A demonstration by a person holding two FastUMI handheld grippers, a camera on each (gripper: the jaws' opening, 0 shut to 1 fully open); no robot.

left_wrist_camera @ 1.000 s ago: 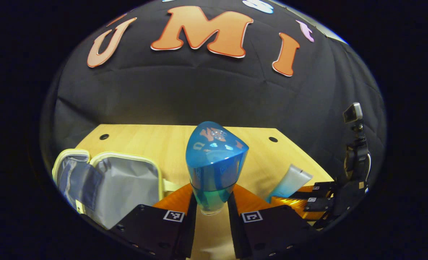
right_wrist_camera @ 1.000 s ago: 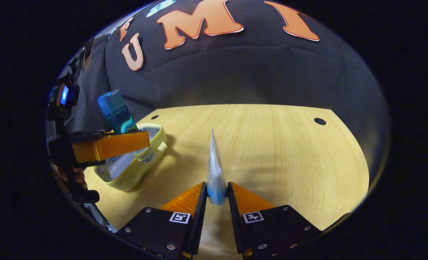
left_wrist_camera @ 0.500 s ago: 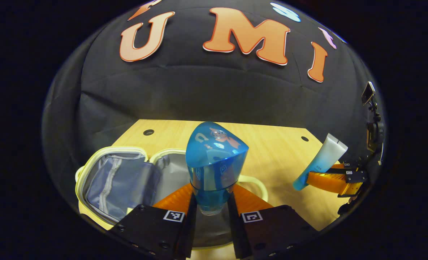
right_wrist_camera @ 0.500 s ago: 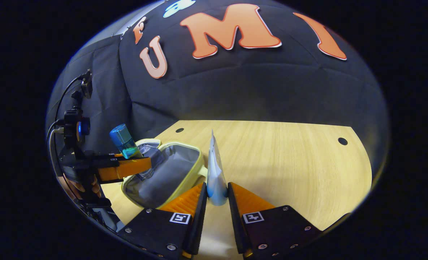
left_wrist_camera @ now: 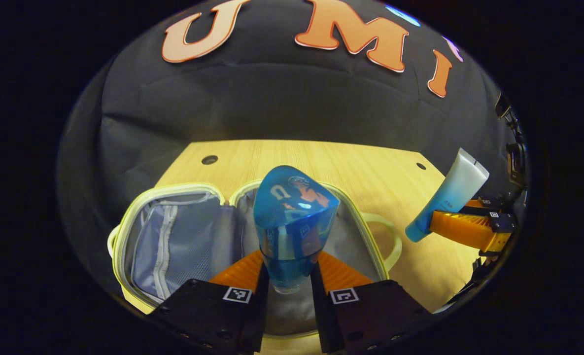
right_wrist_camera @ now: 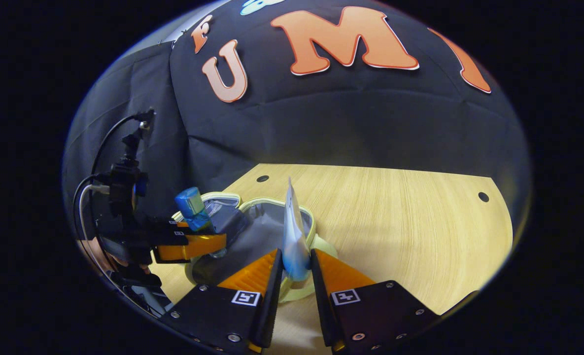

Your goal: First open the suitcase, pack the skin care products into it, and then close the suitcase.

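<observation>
Open suitcase (left_wrist_camera: 173, 241) — unobstructed from above

No wording can be read; the print on the tube (left_wrist_camera: 452, 190) is too small.

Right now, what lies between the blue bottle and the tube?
In the left gripper view, between the blue bottle and the tube lie the open suitcase's right rim, its handle and bare table.
</observation>
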